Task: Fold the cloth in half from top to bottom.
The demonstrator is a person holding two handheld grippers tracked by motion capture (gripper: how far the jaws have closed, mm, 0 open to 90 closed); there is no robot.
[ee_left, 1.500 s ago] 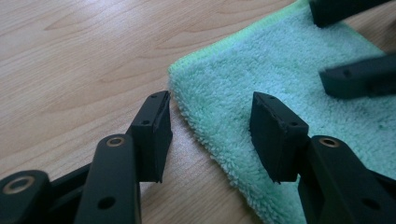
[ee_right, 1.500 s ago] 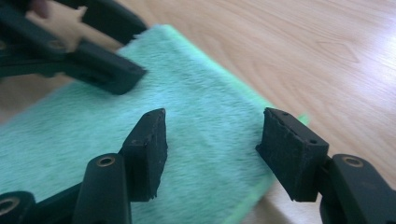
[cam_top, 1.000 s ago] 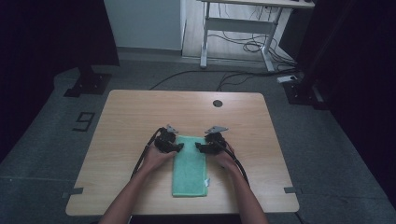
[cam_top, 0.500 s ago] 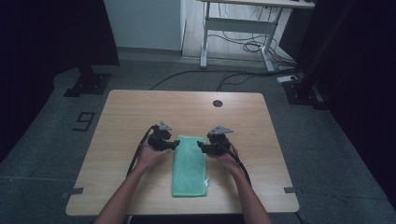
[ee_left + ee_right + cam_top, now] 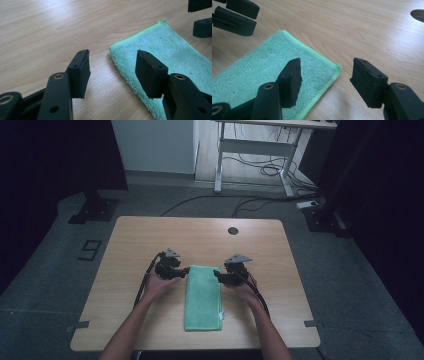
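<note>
two forearms are seen coming in from the near edge of the counter (image 5: pixel 130 245) in the high view, each hand holding a gripper. between them a green cloth (image 5: pixel 203 297) is laid flat, folded into a long strip that runs from near the front edge toward the middle of the counter. a small white tag is seen at its near right side.

the left gripper (image 5: pixel 183 271) is held at the cloth's far left corner and the right gripper (image 5: pixel 218 276) at its far right corner, both pointed inward toward each other. in the left gripper view the jaws are spread wide, with one jaw over bare wood and the other over the cloth's edge (image 5: pixel 130 75); nothing is held. in the right gripper view the jaws are likewise spread wide, one over the cloth (image 5: pixel 262 72) and one over bare wood beyond its corner, with nothing between them.

farther back a dark round hole (image 5: pixel 232 230) is set in the counter. beyond the counter, cables (image 5: pixel 260 170) are strewn on the floor under a white desk frame (image 5: pixel 260 145).
</note>
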